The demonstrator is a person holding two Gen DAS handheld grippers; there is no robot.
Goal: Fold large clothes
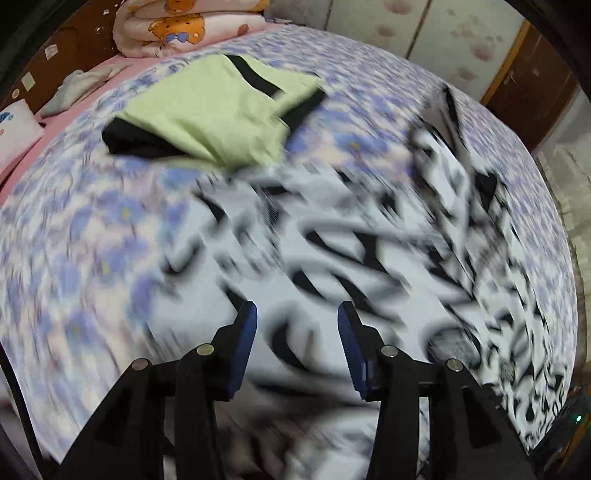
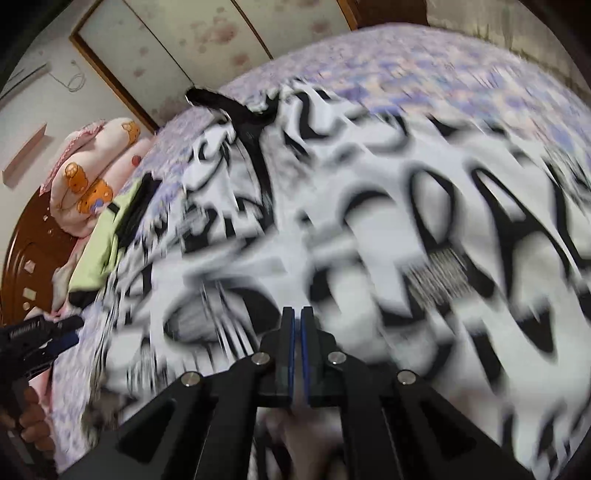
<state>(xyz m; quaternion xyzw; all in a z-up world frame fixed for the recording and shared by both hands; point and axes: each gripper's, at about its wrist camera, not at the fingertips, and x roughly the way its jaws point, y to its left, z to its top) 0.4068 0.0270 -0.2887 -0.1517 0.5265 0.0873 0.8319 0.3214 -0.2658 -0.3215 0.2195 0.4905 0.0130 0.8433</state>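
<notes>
A large white garment [image 1: 332, 258] with a bold black print lies spread over the bed, blurred by motion; the right wrist view also shows this garment [image 2: 369, 240], its black collar toward the far side. My left gripper [image 1: 297, 308] hovers over the garment, open, with nothing between its blue pads. My right gripper [image 2: 297, 312] is shut just above the same cloth; whether any fabric is pinched between its pads I cannot make out. At the left edge of the right wrist view the left gripper [image 2: 55, 332] shows, held by a hand [image 2: 33, 417].
A folded green and black garment [image 1: 207, 114] lies farther up the purple flowered sheet [image 1: 74, 240]. A rolled pink quilt [image 1: 177, 26] sits against the brown headboard [image 2: 33, 251]. Wardrobe doors [image 1: 443, 33] stand beyond the bed.
</notes>
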